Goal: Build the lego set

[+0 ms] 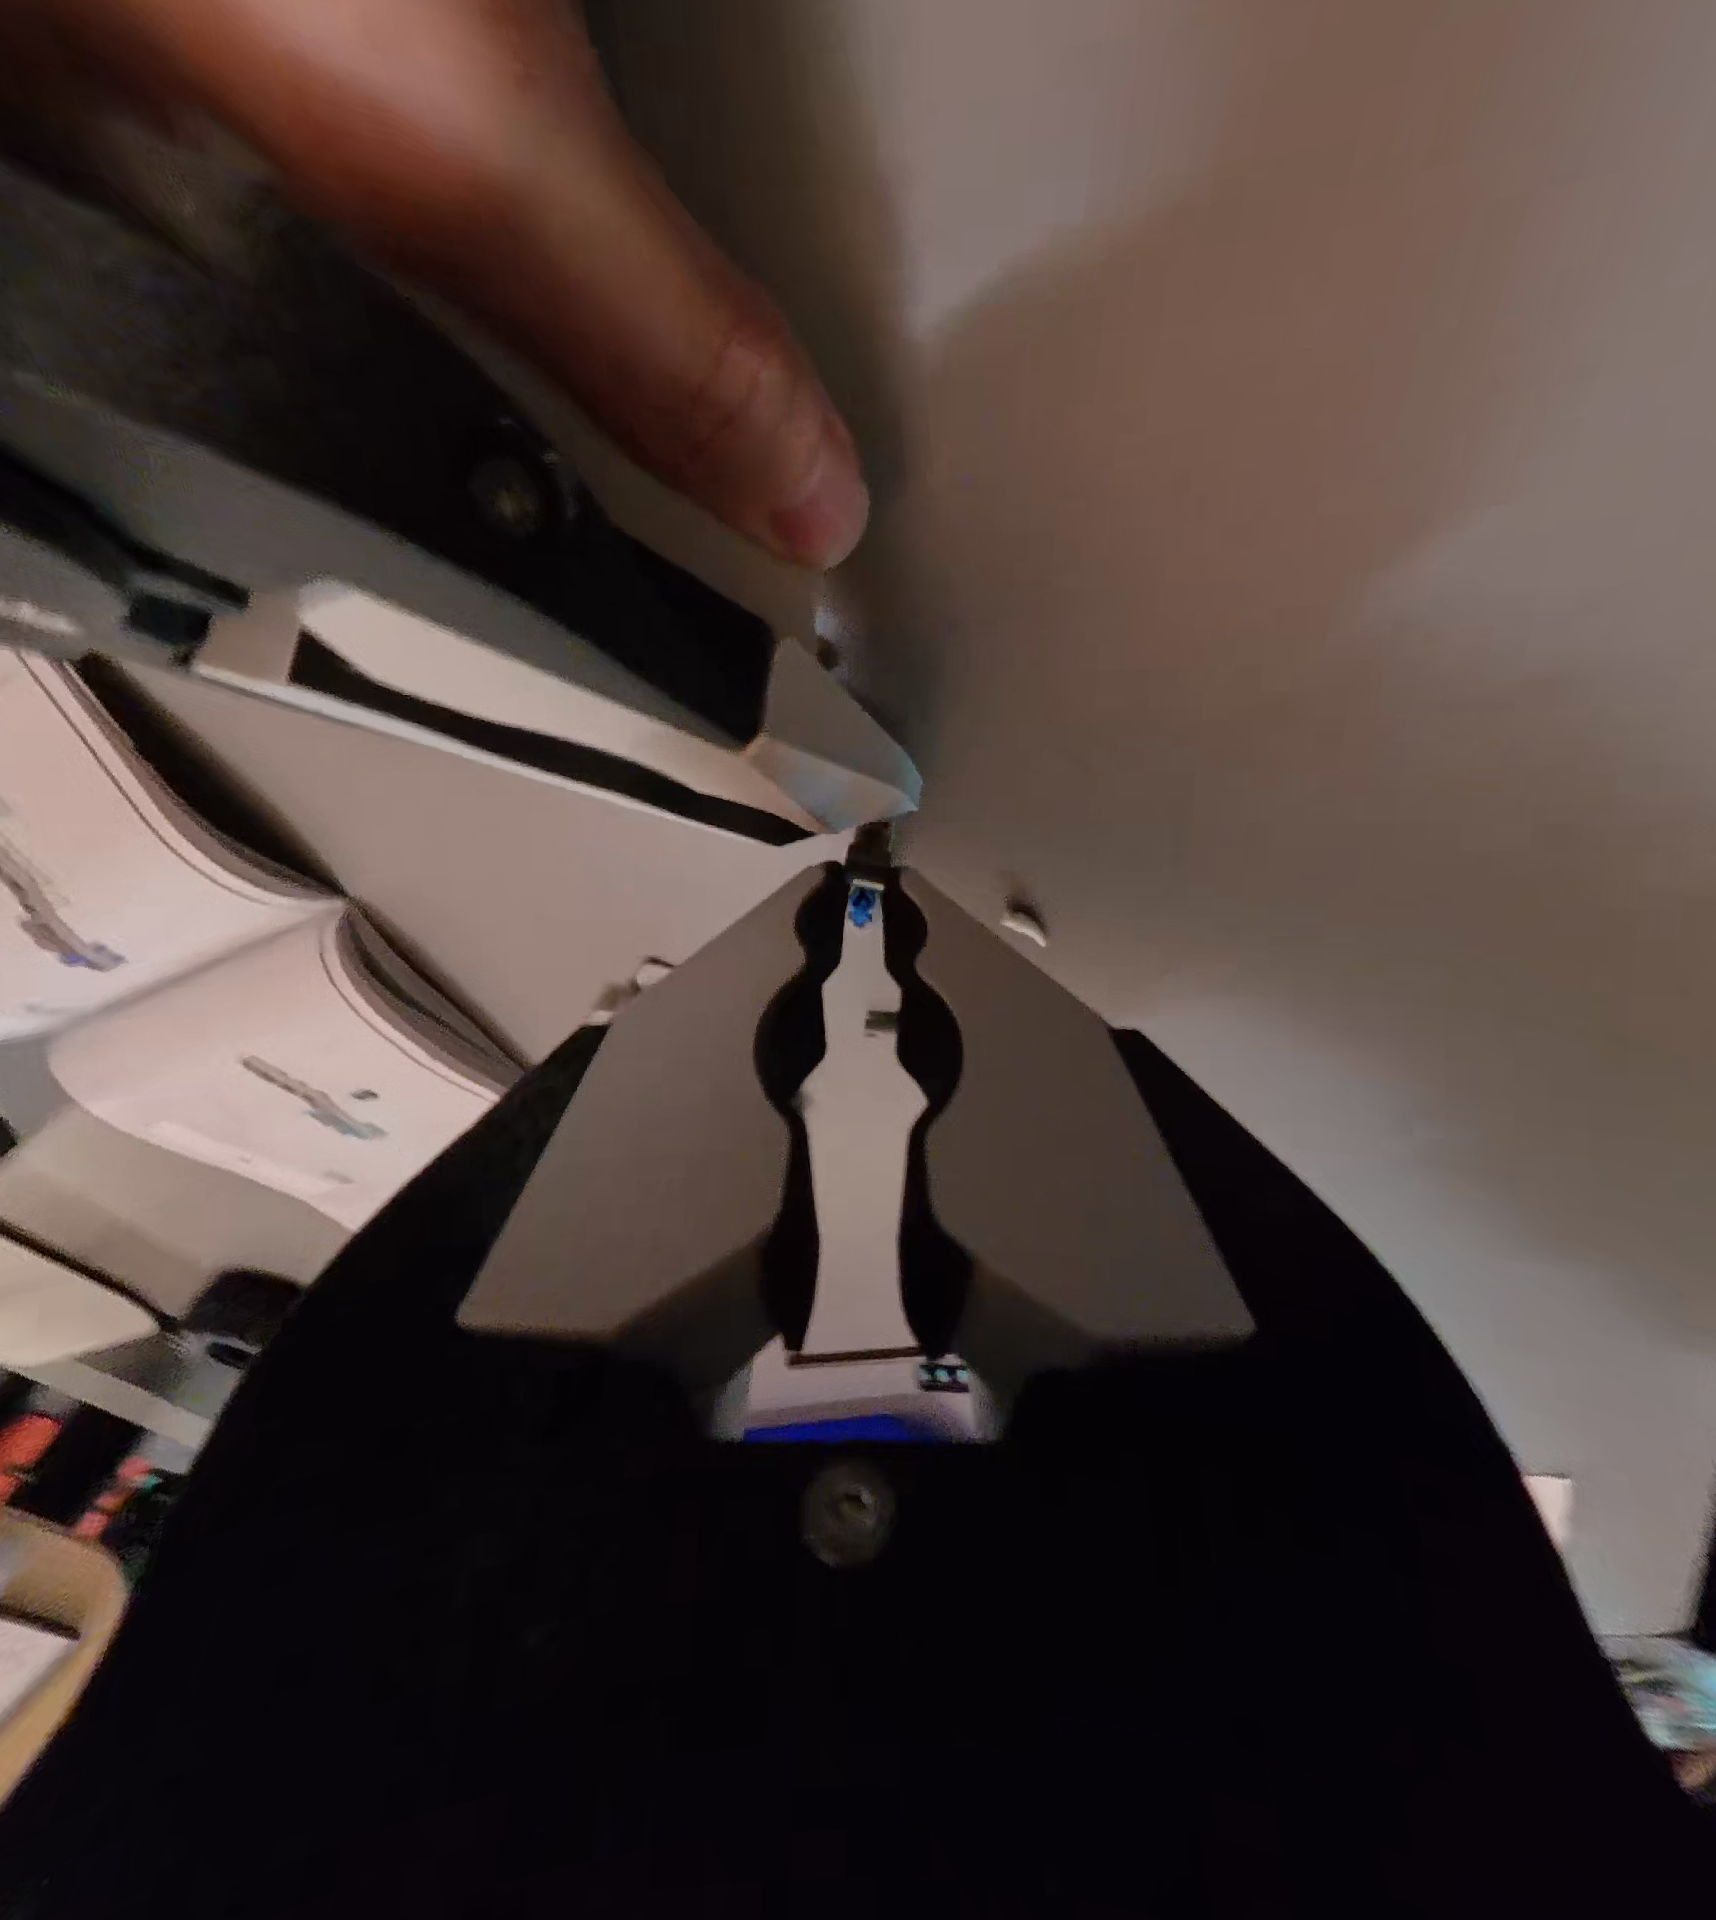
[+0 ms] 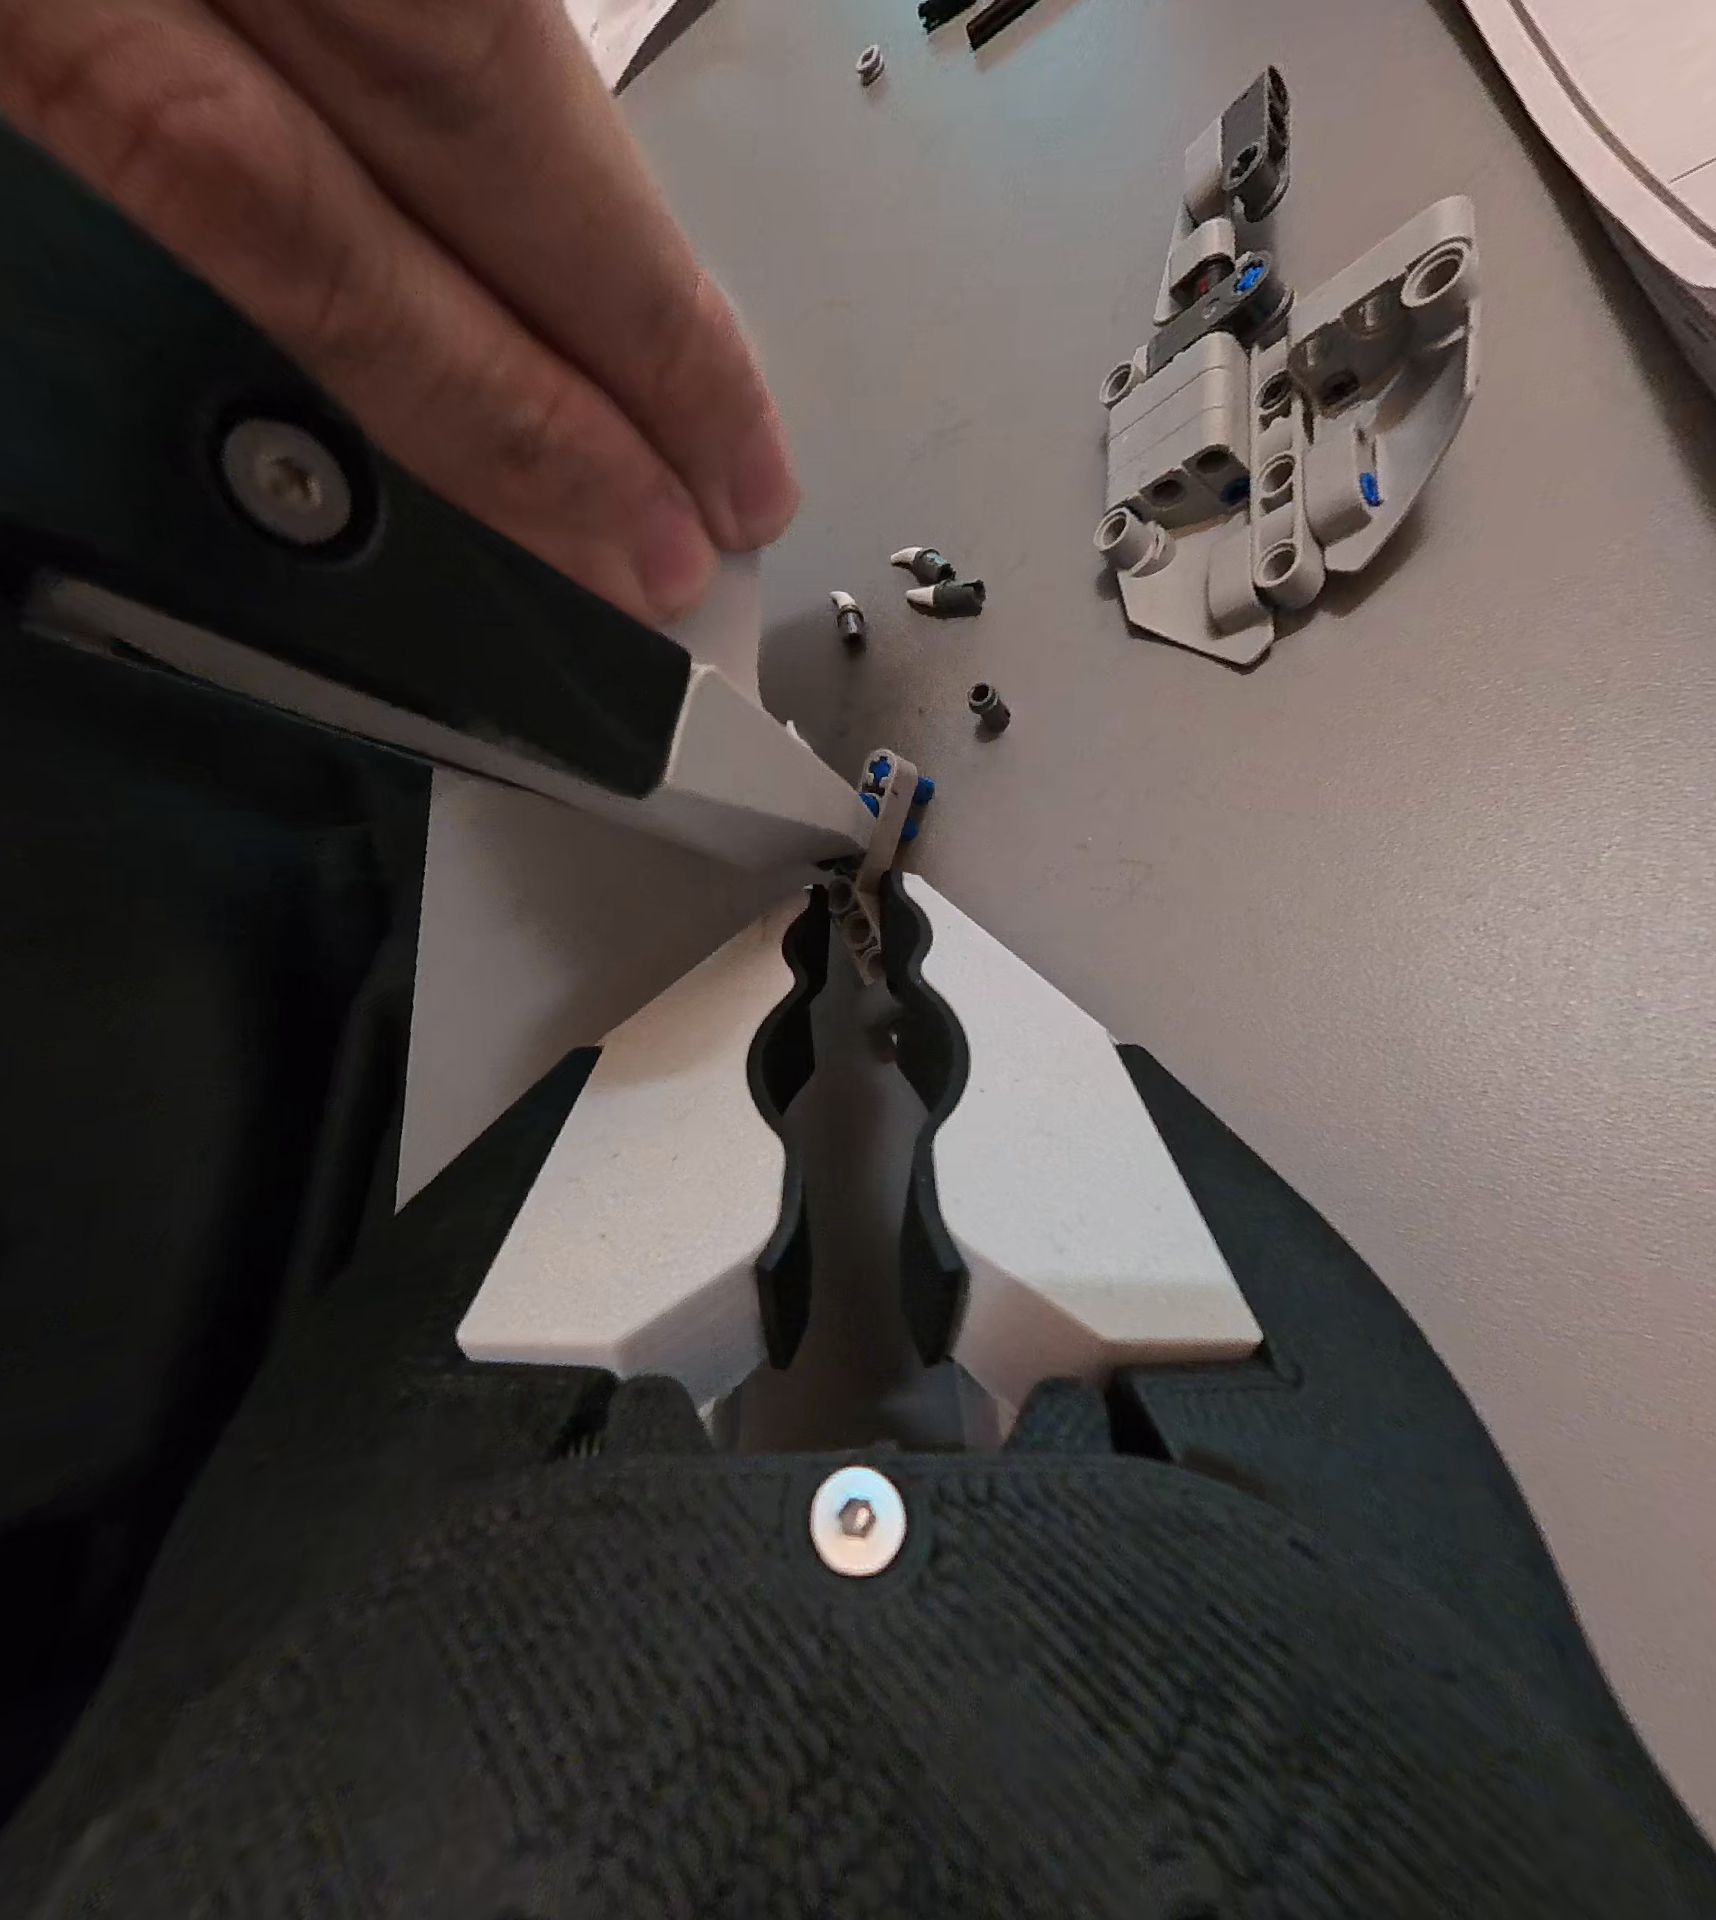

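My right gripper (image 2: 859, 896) is shut on the lower end of a short grey lego beam (image 2: 873, 883) with holes. The beam sticks up past the tips and carries blue pins (image 2: 925, 790) at its top. My left gripper (image 2: 838, 831) comes in from the left, held by a hand (image 2: 480, 312), and its tip touches the beam just above the right fingertips. In the left wrist view, the left gripper (image 1: 872, 847) is closed at the tips on a small dark and blue pin piece (image 1: 862, 906). The right gripper (image 1: 885, 798) meets it from the upper left.
A partly built grey lego assembly (image 2: 1280, 416) lies on the grey table (image 2: 1353, 935) at upper right. Small claw pieces (image 2: 927, 582), a dark stud (image 2: 987, 707) and a grey ring (image 2: 872, 62) lie loose. White booklets (image 1: 106, 831) and a wooden tray edge (image 1: 54, 1621) lie nearby. Less than 4 cm separates the two grippers' tips.
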A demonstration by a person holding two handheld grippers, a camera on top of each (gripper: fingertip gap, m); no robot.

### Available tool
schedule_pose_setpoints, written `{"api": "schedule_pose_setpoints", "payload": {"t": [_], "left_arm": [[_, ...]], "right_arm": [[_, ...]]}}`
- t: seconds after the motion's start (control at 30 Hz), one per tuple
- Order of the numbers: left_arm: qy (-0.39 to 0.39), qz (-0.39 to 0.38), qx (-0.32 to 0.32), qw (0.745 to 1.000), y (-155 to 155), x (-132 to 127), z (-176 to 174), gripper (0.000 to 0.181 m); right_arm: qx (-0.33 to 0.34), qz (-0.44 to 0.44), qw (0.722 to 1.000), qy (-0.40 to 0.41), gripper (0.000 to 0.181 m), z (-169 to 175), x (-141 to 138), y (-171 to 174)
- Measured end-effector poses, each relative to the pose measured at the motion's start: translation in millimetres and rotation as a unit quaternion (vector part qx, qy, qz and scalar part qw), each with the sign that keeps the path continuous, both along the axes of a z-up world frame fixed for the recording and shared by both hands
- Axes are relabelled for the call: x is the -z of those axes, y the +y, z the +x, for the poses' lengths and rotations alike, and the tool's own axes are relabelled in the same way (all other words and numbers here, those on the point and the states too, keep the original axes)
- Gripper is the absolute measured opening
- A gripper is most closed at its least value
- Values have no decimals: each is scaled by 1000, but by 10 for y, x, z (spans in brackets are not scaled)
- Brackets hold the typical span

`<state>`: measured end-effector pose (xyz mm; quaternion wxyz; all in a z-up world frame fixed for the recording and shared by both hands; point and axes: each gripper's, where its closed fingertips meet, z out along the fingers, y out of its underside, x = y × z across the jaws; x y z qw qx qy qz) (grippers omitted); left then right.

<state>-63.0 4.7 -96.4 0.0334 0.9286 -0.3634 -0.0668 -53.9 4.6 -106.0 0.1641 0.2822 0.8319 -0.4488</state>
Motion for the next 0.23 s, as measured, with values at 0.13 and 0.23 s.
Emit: {"api": "schedule_pose_setpoints", "payload": {"t": [0.13,0.23], "left_arm": [[2,-6,-62,998,-21,4,1,3],[52,-7,-36,998,-18,2,-3,3]], "right_arm": [[1,1,1000,-1,9,-2,3,2],[2,3,1000,2,8,-4,5,3]]}}
